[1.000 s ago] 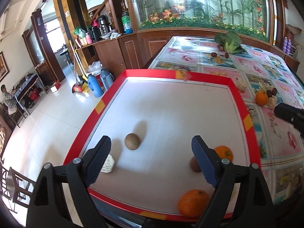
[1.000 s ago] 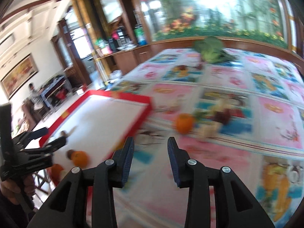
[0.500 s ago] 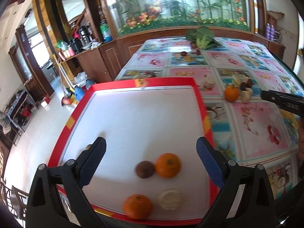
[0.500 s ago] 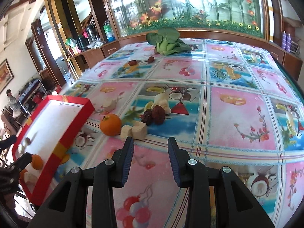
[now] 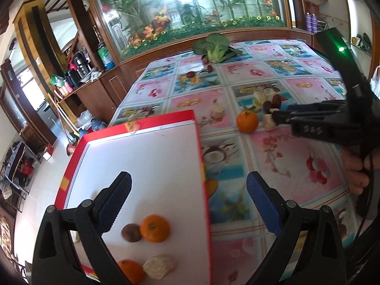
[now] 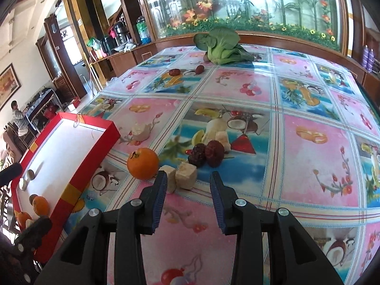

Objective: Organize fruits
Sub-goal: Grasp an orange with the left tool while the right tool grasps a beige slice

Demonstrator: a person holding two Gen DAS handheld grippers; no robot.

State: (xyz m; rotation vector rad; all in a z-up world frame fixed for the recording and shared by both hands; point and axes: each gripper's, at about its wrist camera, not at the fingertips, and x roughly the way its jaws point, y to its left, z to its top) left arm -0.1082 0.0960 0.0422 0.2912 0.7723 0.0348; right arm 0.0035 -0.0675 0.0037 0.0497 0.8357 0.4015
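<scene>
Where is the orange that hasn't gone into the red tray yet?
In the right wrist view the loose orange sits on the flowered tablecloth, just right of the red tray and left of two pale chunks.

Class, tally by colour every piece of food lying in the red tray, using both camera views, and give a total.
Orange pieces: 2
Dark brown pieces: 1
Pale or tan pieces: 3
Total: 6
</scene>
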